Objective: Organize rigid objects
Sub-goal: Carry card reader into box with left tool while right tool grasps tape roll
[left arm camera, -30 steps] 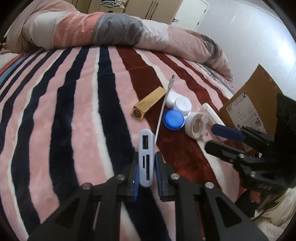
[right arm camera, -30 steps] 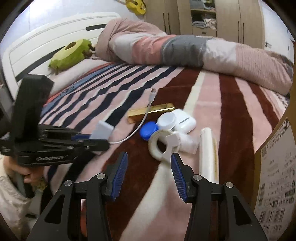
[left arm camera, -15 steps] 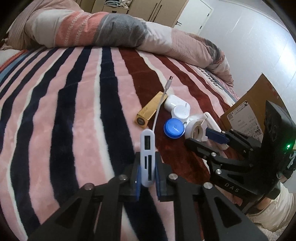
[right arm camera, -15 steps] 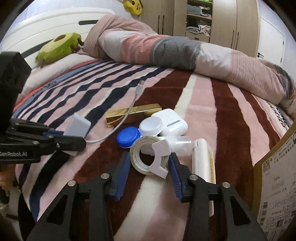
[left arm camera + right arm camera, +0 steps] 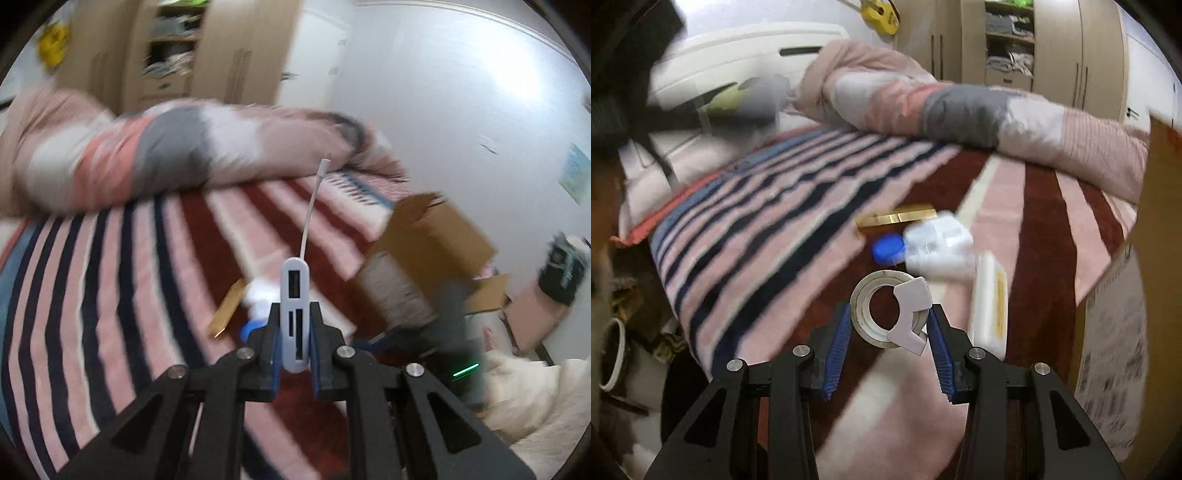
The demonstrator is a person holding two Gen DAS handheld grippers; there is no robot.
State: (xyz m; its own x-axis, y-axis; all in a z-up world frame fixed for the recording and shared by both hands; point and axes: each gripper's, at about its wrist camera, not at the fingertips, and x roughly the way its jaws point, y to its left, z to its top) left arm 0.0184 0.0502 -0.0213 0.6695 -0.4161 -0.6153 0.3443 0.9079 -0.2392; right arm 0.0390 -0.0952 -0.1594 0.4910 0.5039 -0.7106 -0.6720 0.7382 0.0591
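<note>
The left gripper (image 5: 294,328) is closed on a white card-reader hub (image 5: 294,314), its jaws clamping the hub's lower body on both flat sides. The hub stands upright between the jaws, slots facing the camera, and its thin white cable (image 5: 312,206) rises from the top end to a small plug. The hub is lifted clear of the striped blanket (image 5: 110,258) on the bed. The left wrist view is motion-blurred; below the hub a gold bar-shaped case (image 5: 227,308), a blue cap (image 5: 251,328) and a white item lie on the blanket, and an open cardboard box (image 5: 432,240) stands to the right. The right gripper (image 5: 886,325) is partly closed around a tape roll with a white dispenser clip (image 5: 886,314). The roll sits between the blue-padded jaws; the right jaw is against the clip, and whether the left jaw touches the roll's rim cannot be told. Whether the roll rests on the blanket or is lifted cannot be told either. Just beyond the roll lie the blue cap (image 5: 886,249), a white earbud-style case (image 5: 938,243) and the gold case (image 5: 897,218), grouped close together. A long white tube (image 5: 990,306) lies just right of the roll. A rolled quilt (image 5: 960,107) crosses the far end of the bed.
</note>
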